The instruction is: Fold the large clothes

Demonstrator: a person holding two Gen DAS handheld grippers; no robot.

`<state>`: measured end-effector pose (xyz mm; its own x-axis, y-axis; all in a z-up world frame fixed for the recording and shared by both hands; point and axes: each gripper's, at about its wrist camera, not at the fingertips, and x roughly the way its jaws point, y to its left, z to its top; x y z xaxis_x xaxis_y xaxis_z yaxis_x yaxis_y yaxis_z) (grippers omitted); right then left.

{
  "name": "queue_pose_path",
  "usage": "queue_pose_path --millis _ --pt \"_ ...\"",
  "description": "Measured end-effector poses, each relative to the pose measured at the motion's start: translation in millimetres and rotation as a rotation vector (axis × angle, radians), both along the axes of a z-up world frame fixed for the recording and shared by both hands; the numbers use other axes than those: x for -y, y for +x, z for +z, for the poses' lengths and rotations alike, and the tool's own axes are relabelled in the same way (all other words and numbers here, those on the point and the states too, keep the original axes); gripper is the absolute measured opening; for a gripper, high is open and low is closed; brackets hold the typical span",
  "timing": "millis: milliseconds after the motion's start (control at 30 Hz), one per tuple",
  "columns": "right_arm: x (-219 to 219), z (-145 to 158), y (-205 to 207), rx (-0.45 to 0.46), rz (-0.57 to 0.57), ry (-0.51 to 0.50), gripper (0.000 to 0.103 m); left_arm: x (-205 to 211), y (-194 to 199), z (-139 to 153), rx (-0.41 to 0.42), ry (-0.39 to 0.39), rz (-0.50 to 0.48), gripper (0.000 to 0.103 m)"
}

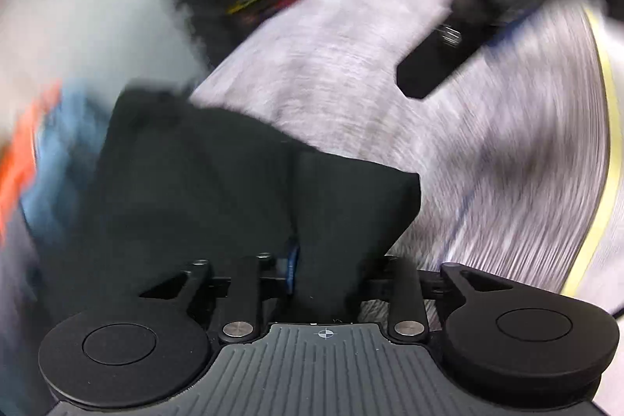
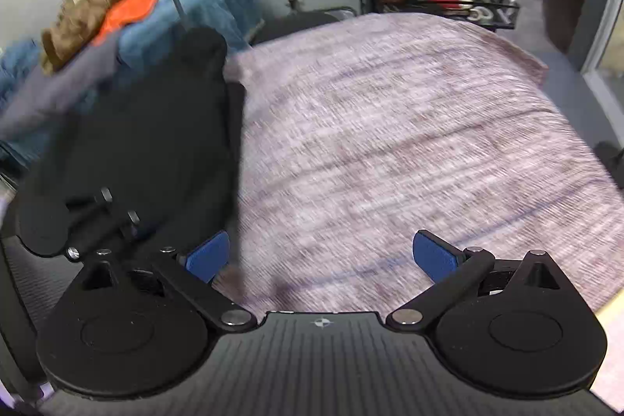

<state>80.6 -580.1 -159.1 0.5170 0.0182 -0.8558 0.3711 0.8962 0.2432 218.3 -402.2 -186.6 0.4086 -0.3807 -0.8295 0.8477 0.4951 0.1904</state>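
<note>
Here, black garment point(image 2: 156, 143) at cloth point(image 2: 390, 143) left edge

Left tongs point(image 1: 312, 260) tipped steeply down, arms drawn part-way in, black cloth point(image 1: 234, 182) bunched between them and hiding the pads; grip not clear through the blur. Right tongs point(image 2: 325, 256) also tipped steeply down, blue pads point(image 2: 206, 256) spread wide, nothing between. From the left wrist, right tongs at one o'clock.
</note>
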Motion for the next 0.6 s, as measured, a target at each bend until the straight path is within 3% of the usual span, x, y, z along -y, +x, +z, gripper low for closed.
queue_pose_path --millis 67,133,233,300,433,600 --pt "7 3 9 0.045 -0.018 0.099 0.101 -14 16 9 -0.105 -0.098 0.095 0.075" --pt "16 3 21 0.089 -0.055 0.235 0.102 -23 25 14 -0.159 -0.155 0.153 0.073" --pt "29 -15 50 0.097 -0.135 0.479 0.102 -34 31 20 -0.194 -0.215 0.212 0.073" --pt "31 -29 73 0.081 -0.166 0.579 0.102 -41 25 23 -0.192 -0.247 0.219 0.073" --pt "23 -54 112 0.006 -0.185 0.646 0.103 -51 22 31 -0.191 -0.294 0.220 0.072" --pt "2 -53 141 0.003 -0.155 0.533 0.101 -60 22 36 -0.205 -0.341 0.245 0.073"
